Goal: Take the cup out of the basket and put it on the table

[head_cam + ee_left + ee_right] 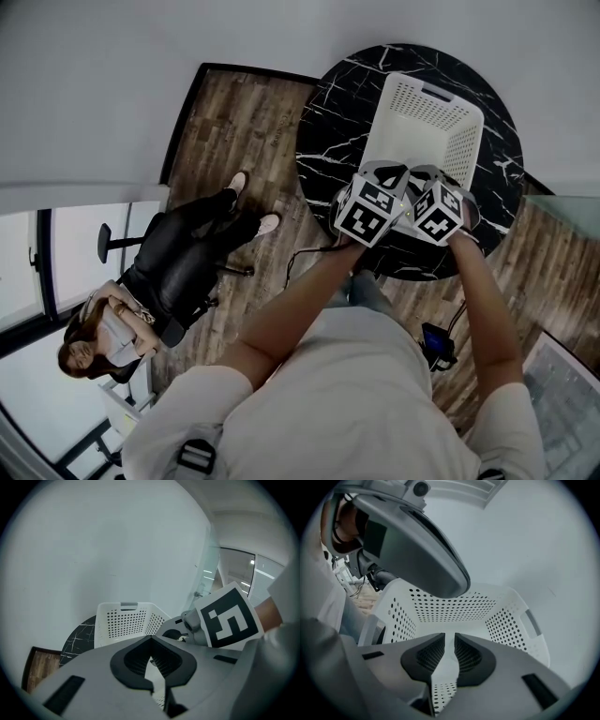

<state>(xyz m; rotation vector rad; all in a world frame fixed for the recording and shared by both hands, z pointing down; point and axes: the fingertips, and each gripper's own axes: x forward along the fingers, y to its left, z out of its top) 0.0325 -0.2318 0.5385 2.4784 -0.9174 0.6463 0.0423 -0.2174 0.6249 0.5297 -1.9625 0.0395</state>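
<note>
Worktop: one round black stone worktop [328,122] with white veins, standing on a brown wood floor [234,122].
Basket: one white plastic basket [461,141] full of little holes, sitting on the 12 o'clock half of the worktop.
Grippers: two, side by side at the basket's 6 o'clock rim, each with one black-and-white marker cube.
Left gripper [151,639]: tips pressed together, nothing between them.
Right gripper [450,637]: only a thin slit between the pads, nothing in it. It looks into the basket, and the white bottom shows through the slit.
Cup: no view shows it, so I cannot tell where it is.
People: one person [150,281] sits on a chair at the worktop's 8 o'clock, well apart.
</note>
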